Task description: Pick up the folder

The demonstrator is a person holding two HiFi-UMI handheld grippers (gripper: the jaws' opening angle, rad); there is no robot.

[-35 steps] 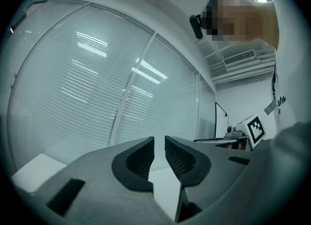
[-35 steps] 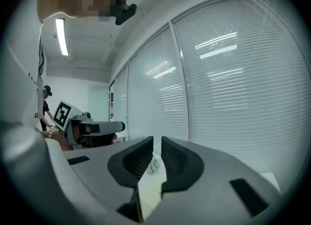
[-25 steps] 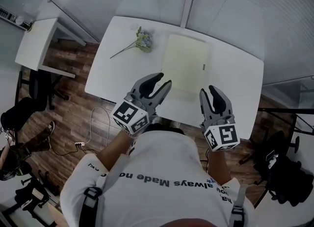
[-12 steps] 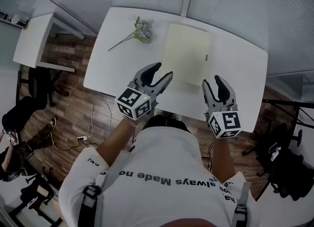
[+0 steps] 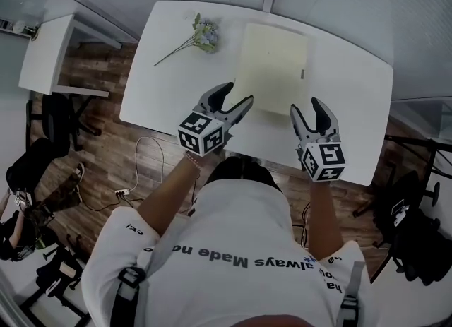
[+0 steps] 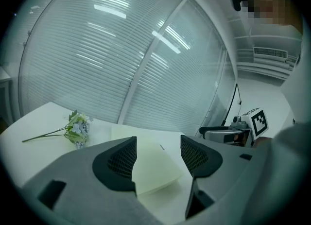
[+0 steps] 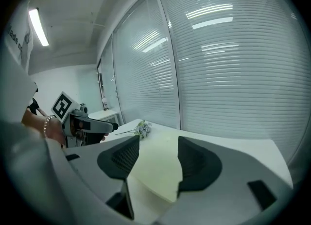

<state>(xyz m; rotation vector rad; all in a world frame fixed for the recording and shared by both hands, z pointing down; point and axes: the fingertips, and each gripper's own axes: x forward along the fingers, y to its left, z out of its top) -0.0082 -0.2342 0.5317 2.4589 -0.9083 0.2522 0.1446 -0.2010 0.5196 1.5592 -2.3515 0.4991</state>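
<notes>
holding both tongs over the near side of the white table (image 5: 353,99), we see in the head view the pale yellow folder (image 5: 272,68) lying flat and closed on the tabletop, at the upper middle of the frame. the left gripper (image 5: 236,93) sits by the folder's lower left corner and the right gripper (image 5: 308,106) sits just beside its lower right corner. both sets of jaws are opening, released, with nothing pinched between them. in the left gripper view the folder's near corner shows through the gap between the dark ribbed pads (image 6: 121,158), lying on the table beyond them and out of their grasp. the right gripper view gives much the same: the folder fills the gap at the lower middle of the frame, while the pads stand clear of it on either side. a small sprig of flowers (image 5: 203,36) lies on the table to the upper left of the folder, well apart from both grippers.
</notes>
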